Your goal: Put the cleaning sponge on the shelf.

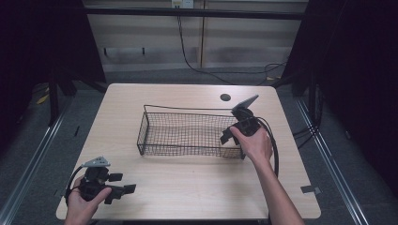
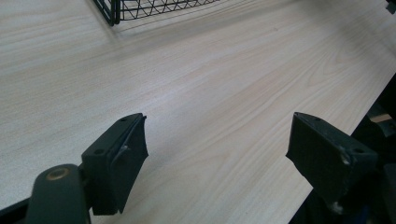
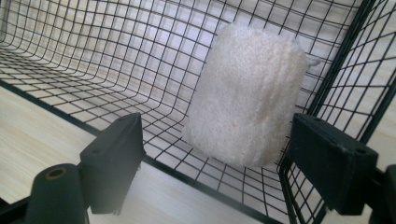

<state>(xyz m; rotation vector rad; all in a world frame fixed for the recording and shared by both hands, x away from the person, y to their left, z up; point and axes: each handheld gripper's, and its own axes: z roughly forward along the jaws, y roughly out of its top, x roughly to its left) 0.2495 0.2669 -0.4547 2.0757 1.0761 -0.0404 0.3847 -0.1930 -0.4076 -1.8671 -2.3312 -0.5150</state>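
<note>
Left hand-held gripper [image 1: 123, 191]: near table [image 1: 187, 187] edge, jaws wide, empty. Right hand-held gripper [image 1: 227, 136]: jaws wide at wire basket [image 1: 150, 126] corner; white sponge [image 3: 247, 93] inside, unheld.

Left hand [image 1: 83, 197] is resting low at the near left, holding the left gripper [image 1: 123, 191] level, jaws standing wide apart and gripping nothing. Right forearm [image 1: 277, 192] is reaching forward; the right gripper [image 1: 226, 136] is tilting downward, jaws spread wide, nothing pinched.

Pale wooden table [image 1: 187, 187], grey floor [image 1: 37, 154]
</note>
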